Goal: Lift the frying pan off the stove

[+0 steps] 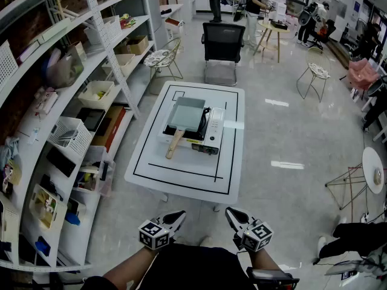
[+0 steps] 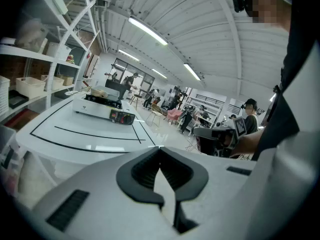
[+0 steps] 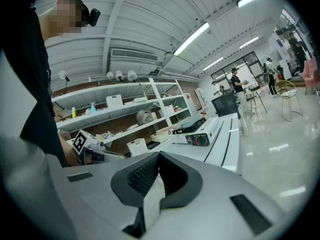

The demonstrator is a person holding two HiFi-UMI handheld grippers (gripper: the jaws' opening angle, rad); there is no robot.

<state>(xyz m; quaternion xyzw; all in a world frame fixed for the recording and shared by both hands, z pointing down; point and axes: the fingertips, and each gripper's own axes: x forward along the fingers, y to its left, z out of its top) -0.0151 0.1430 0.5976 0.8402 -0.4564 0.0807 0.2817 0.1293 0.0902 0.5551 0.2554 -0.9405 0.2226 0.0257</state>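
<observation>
- Hovering short of the table's near edge are the left gripper point(image 1: 177, 216) and right gripper point(image 1: 233, 216), side by side. Both have their jaws pressed together with nothing in them.
- The white table point(image 1: 148, 165) with black lines is well apart from both.
- The stove point(image 1: 213, 132) sits around the table's middle, slightly toward the far edge.
- The frying pan point(image 1: 186, 115) is on the stove, with its wooden handle point(image 1: 174, 145) poking toward the near edge.
- A black chair point(image 1: 222, 41) stands just past the far edge.

Black shirt point(image 1: 187, 269) — grey left claw point(image 1: 179, 214) and right claw point(image 1: 230, 212), marker-printed cubes point(image 1: 153, 234).
</observation>
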